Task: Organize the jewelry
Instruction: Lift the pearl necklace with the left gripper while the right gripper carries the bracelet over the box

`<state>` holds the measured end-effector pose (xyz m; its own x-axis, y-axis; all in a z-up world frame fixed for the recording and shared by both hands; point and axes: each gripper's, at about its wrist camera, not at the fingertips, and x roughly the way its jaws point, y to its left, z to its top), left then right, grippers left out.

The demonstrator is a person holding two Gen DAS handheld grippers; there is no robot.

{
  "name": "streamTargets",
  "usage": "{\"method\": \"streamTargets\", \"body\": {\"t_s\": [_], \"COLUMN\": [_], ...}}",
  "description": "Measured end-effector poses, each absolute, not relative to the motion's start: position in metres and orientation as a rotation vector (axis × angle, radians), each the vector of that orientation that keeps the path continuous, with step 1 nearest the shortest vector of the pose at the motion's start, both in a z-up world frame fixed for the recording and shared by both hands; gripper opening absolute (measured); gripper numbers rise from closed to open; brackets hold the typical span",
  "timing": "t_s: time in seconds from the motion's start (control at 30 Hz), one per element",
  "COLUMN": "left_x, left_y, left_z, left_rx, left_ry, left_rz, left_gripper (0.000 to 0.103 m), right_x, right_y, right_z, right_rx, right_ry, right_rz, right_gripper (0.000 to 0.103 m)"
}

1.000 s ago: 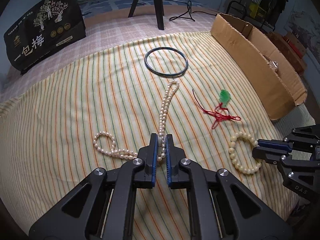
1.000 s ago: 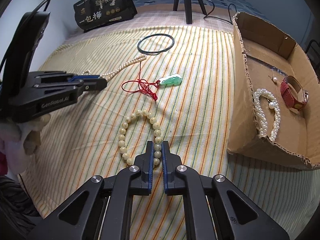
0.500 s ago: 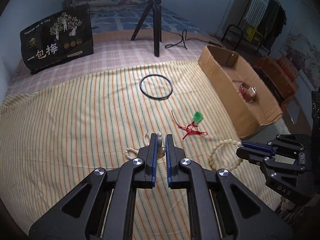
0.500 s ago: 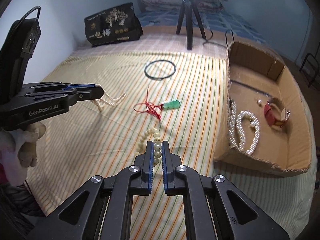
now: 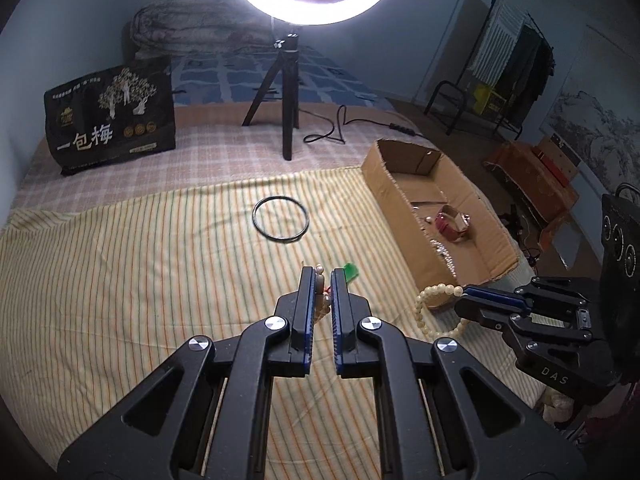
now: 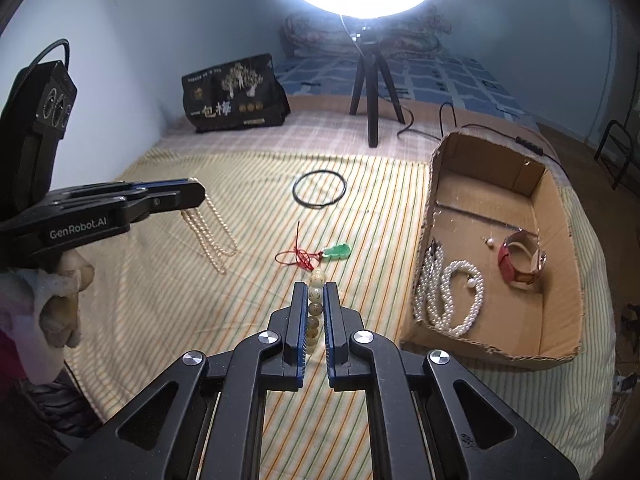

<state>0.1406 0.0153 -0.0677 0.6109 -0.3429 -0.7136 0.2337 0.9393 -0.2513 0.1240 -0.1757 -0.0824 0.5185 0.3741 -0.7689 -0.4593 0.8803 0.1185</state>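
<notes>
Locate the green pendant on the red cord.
In the right wrist view the green pendant on its red cord lies on the striped cloth, between the black ring and the right gripper.

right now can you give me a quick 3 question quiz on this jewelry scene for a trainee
1. True or false: the left gripper is shut on the pearl necklace, which hangs clear of the striped cloth.
2. Which item is already in the cardboard box? A) the black ring B) the red watch C) the green pendant
3. Fill in: the right gripper is shut on the ____ bracelet.

Key:
1. True
2. B
3. Beaded
</notes>
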Motion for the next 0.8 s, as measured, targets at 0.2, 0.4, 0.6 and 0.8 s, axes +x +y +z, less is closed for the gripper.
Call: {"method": "streamTargets", "body": {"t_s": [0.2,0.4,0.6,0.8], "left_x": [0.136,0.136,0.138,0.142], "left_y": [-0.001,-0.017,-0.033,-0.056], "left_z": [-0.056,-0.047,-0.038,-0.029], "left_rx": [-0.133,-0.139,-0.139,-0.13], "left_ry": [0.826,0.81,0.796,0.772], "left_rz": [-0.379,-0.417,-0.446,-0.481], "left_gripper": [0.005,0.005,0.005,0.005], "right_x": [0.121,0.127,0.135,0.145], "right_y": [-0.188,-0.208,-0.235,-0.257], "right_z": [-0.065,-0.049,-0.037,-0.03], "right_rx": [-0.089,-0.07,-0.046,-0.026], "right_ry": [0.857,0.822,0.794,0.776], "right_rz": [0.494,0.461,0.41,0.365], "right_gripper": [0.006,0.006,0.006,0.006]}}
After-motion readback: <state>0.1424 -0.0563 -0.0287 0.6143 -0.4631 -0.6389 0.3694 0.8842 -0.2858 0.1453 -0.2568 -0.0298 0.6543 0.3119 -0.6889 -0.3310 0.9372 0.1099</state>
